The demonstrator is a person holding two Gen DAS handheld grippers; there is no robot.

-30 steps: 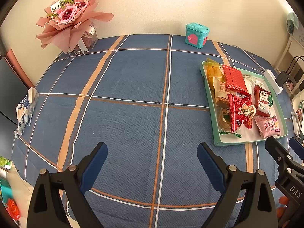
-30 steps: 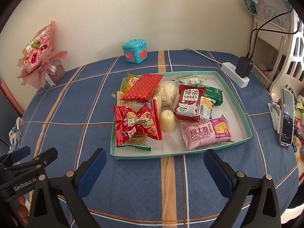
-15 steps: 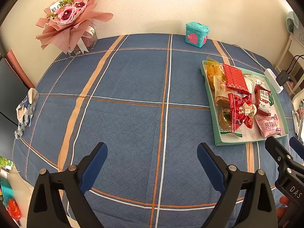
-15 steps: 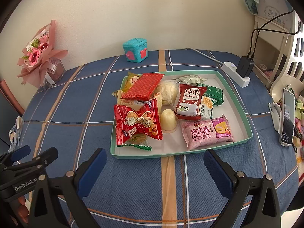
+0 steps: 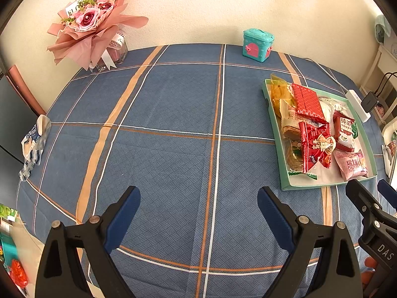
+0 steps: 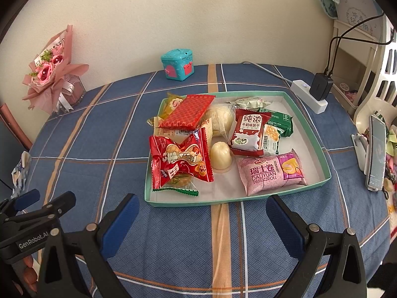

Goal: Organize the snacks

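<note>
A mint-green tray (image 6: 307, 124) (image 5: 282, 173) on the blue plaid tablecloth holds several snacks: a red candy-shaped bag (image 6: 181, 160) (image 5: 315, 146), a flat red packet (image 6: 188, 111), a pink Swiss roll pack (image 6: 270, 172) (image 5: 352, 165), a red-and-white biscuit pack (image 6: 248, 131), a green pack (image 6: 280, 121) and a pale jelly cup (image 6: 220, 155). My right gripper (image 6: 203, 218) stands open just in front of the tray's near edge, empty. Over bare cloth to the tray's left, my left gripper (image 5: 198, 211) is open with nothing in it.
A teal toy box (image 5: 258, 46) (image 6: 177, 64) and a pink bouquet (image 5: 94, 27) (image 6: 50, 73) stand at the back by the wall. A white power strip with a black plug (image 6: 310, 94) lies right of the tray, a phone on a stand (image 6: 376, 154) further right. A crumpled wrapper (image 5: 34, 144) lies at the left edge.
The right gripper has edged slightly closer to the tray. The left gripper has drifted a little; the tray sits slightly further right in its view. Both remain open.
</note>
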